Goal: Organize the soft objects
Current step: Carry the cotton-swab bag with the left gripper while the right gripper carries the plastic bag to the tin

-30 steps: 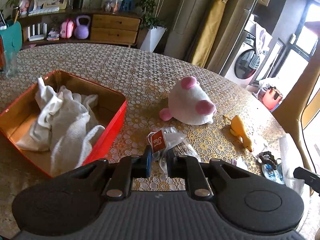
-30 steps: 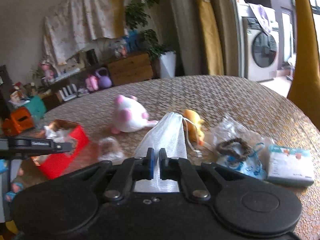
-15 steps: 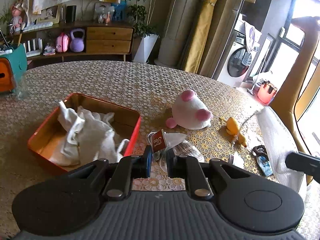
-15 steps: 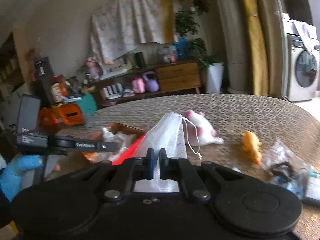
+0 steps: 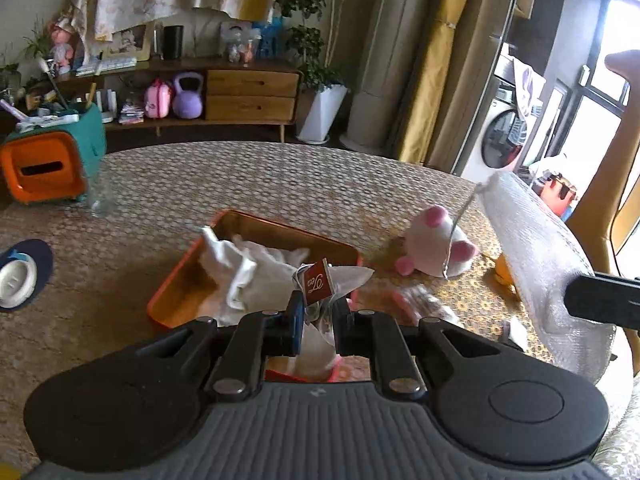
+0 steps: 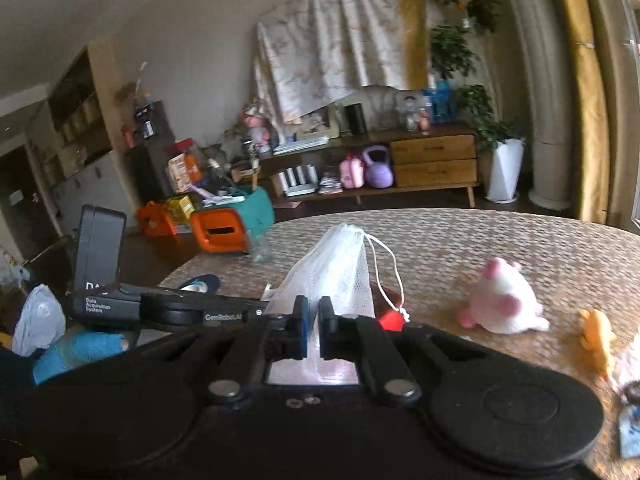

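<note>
Over table [image 5: 280, 184], tea packet [image 5: 319, 283] (clear wrapper) pinched between left tongs [image 5: 316, 322].

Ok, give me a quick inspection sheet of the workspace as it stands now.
Surface: round table with patterned cloth.
Job's things: red tin holding white cloth; pink-and-white plush and yellow toy on table.
Clutter: packets at the right edge; orange box.
Claws: left claw shut on tea pouch; right claw shut on mesh bag.
Cables: nothing seen.
Surroundings: sideboard, plant, washing machine.
</note>
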